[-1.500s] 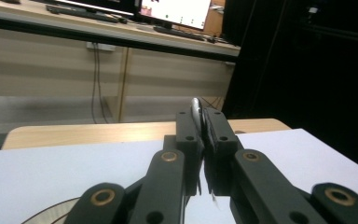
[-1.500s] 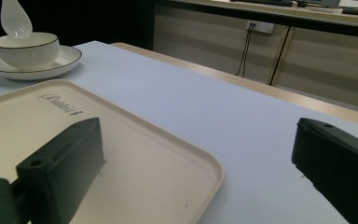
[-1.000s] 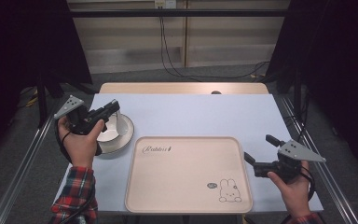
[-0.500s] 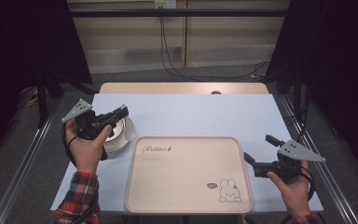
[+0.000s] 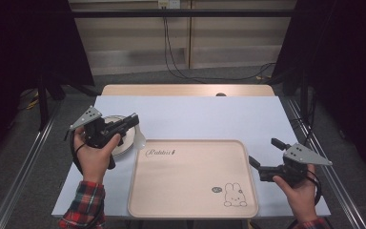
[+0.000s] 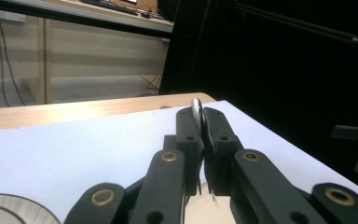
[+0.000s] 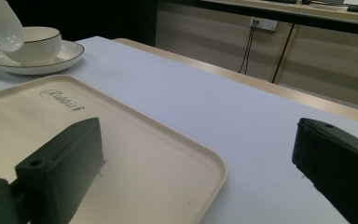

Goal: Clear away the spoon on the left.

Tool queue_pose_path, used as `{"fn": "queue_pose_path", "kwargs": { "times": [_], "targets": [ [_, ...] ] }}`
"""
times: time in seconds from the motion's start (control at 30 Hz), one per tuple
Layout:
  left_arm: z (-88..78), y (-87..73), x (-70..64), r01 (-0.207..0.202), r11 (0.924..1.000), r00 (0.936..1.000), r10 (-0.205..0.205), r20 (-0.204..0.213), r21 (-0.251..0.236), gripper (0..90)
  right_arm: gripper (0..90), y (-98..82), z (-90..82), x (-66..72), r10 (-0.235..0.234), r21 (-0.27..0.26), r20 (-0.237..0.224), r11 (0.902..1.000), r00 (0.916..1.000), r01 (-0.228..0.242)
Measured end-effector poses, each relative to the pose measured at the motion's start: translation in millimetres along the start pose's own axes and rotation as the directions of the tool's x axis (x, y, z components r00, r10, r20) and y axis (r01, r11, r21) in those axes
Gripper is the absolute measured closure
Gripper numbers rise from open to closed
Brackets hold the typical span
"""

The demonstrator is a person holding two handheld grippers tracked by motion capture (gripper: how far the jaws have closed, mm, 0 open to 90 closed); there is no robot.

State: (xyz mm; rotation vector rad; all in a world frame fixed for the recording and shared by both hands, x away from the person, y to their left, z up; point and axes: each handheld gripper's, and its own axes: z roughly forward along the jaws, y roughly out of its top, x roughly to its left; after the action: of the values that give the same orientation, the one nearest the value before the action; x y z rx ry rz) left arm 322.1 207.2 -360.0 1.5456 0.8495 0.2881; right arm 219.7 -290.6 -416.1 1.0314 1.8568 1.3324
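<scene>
A: Dark curtains all round, a wood-panelled wall behind, and a pale blue table [image 5: 205, 114] with a cream tray [image 5: 193, 179] at its near edge. What does the next move hinge on?

B: The white spoon [image 7: 3, 28]. The left tongs [image 5: 132, 120] pinch its handle [image 6: 196, 112] edge-on, pressed tight on it. The bowl end [image 5: 140, 139] hangs down past the tray's far-left corner, just beside the dish.

A: And its long axis?

B: Roughly along the tongs, sloping down toward the tray, though the handle is thin and hard to trace from above. The tray lies to its right and nearer the person.

A: The other hand?

B: The right tongs [image 5: 262, 156] stand spread wide and empty, low over the tray's right edge, well apart from the spoon. Beyond, the small bowl [image 7: 35, 43] sits on its saucer [image 7: 51, 59].
</scene>
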Motion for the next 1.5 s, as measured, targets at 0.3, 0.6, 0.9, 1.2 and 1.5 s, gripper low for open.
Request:
{"fn": "queue_pose_path", "kwargs": {
  "times": [0.3,0.6,0.9,1.2,1.5],
  "targets": [
    [6.0,-8.5,-9.6,0.010,0.9997,0.9992,-0.011,0.039,0.023,85.9,1.1,-0.1,0.7,0.1,0.005,-0.001,0.007,1.0000,1.0000,-0.005],
    [11.4,-19.4,-17.1,0.014,0.9984,0.9974,-0.018,0.070,0.055,85.9,1.0,-0.7,1.7,1.3,-0.002,0.002,0.002,1.0000,1.0000,0.002],
    [16.0,-29.5,-24.8,0.020,0.9958,0.9929,-0.030,0.115,0.089,85.9,0.8,-1.2,2.5,1.9,0.002,0.010,-0.002,0.9999,1.0000,-0.002],
    [17.1,-36.6,-30.3,0.028,0.9926,0.9886,-0.045,0.144,0.119,85.9,0.7,-1.2,2.4,1.8,0.002,0.011,0.005,0.9999,1.0000,-0.002],
    [18.9,-46.9,-36.7,0.012,0.9871,0.9870,-0.038,0.156,0.159,85.8,0.2,-1.7,3.5,2.6,-0.004,0.015,-0.001,0.9999,1.0000,0.004]
  ]
}}
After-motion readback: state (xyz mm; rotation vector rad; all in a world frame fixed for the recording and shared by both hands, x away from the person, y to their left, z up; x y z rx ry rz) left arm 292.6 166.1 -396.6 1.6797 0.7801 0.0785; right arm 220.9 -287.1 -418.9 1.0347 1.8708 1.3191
